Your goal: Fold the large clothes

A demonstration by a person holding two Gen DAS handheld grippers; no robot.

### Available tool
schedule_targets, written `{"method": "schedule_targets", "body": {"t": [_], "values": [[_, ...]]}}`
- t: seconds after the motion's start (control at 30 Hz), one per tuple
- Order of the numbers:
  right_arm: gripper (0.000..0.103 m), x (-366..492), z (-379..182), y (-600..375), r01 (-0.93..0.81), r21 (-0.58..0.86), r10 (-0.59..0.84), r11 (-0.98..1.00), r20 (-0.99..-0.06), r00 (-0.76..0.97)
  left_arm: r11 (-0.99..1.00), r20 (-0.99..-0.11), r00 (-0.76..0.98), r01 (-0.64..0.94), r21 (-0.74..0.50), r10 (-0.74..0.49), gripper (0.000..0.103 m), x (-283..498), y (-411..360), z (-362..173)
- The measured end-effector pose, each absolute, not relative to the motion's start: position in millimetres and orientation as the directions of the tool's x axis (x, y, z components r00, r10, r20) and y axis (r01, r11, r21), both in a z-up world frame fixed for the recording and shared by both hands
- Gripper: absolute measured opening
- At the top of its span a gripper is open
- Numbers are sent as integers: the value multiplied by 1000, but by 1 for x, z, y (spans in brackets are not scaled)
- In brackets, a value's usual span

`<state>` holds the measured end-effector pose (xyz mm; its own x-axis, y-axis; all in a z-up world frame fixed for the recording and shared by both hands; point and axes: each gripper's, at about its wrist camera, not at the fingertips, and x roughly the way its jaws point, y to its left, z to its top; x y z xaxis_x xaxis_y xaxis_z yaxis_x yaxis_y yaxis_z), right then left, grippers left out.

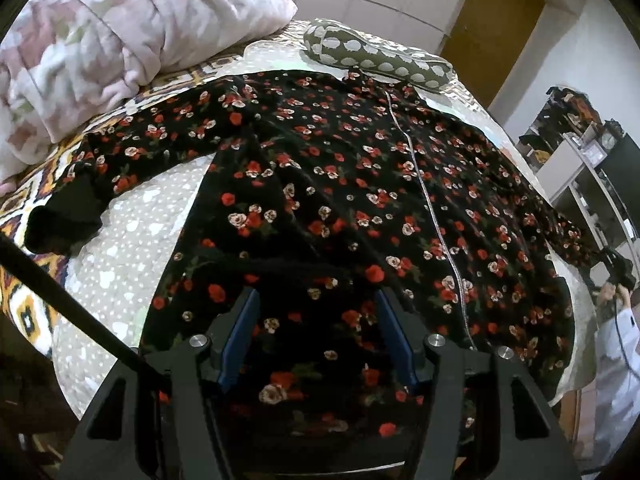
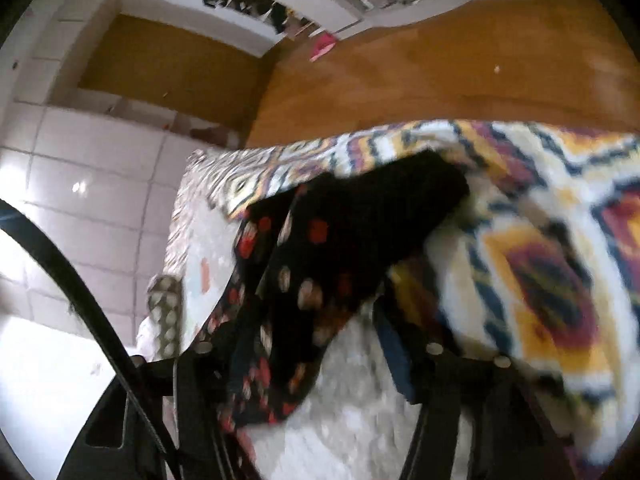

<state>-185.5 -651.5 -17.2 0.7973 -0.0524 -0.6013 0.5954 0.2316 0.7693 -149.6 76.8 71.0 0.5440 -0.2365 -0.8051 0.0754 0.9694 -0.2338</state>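
Hovering low over the hem of the floral jacket (image 1: 320, 184), the left hand-held gripper (image 1: 316, 300) has its blue-padded fingers (image 1: 240, 332) spread wide, with nothing between them but the fabric lying below. The jacket lies spread flat on the bed (image 1: 132, 216), zipper (image 1: 424, 184) running up its middle, one sleeve (image 1: 80, 196) stretched out to the left onto a patterned blanket (image 1: 24, 304). Beyond it sit a dotted pillow (image 1: 376, 56) and a pink quilt (image 1: 104, 36).

The right hand-held gripper (image 2: 308, 320) also stands spread, beside the other sleeve (image 2: 340, 240); the view is blurred, and whether it touches the cloth cannot be told. The wooden floor (image 2: 440, 80) lies beyond the bed.
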Motion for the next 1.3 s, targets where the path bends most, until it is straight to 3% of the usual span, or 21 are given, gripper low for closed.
{"method": "schedule_targets", "body": {"t": [0.03, 0.23, 0.37, 0.53, 0.73, 0.87, 1.03, 1.13, 1.2, 1.3], "values": [[6, -181, -15, -655, 599, 765, -56, 238, -605, 795, 970, -805, 547, 73, -230, -232, 59, -150, 78, 72], [7, -174, 48, -660, 608, 710, -155, 356, -597, 787, 970, -777, 598, 3, -241, -195, 59, -148, 109, 89], [7, -134, 106, -611, 638, 487, -241, 596, -650, 721, 965, -751, 639, -50, -257, -167, 59, -152, 135, 98], [7, -45, 144, -474, 434, 229, -180, 871, -674, 717, 953, -724, 671, -85, -292, -162, 59, -161, 162, 101], [7, 39, 126, -252, 38, 24, -9, 999, -722, 691, 940, -712, 688, -133, -315, -141, 60, -176, 197, 92], [7, 65, 86, -104, -200, -137, 29, 970, -753, 658, 922, -715, 689, -193, -336, -117, 60, -185, 229, 81], [11, 75, 9, 30, -367, -417, -94, 832, -756, 648, 900, -722, 688, -266, -346, -74, 60, -198, 265, 71], [23, 62, -13, 78, -411, -579, -147, 704, -685, 714, 894, -723, 689, -290, -341, -52, 60, -205, 280, 68], [28, 43, -24, 105, -405, -714, -174, 571, -587, 790, 890, -722, 690, -303, -340, -41, 60, -206, 287, 66], [28, 20, -30, 128, -399, -808, -151, 433, -502, 852, 882, -722, 691, -317, -348, -37, 60, -205, 292, 66]]}}
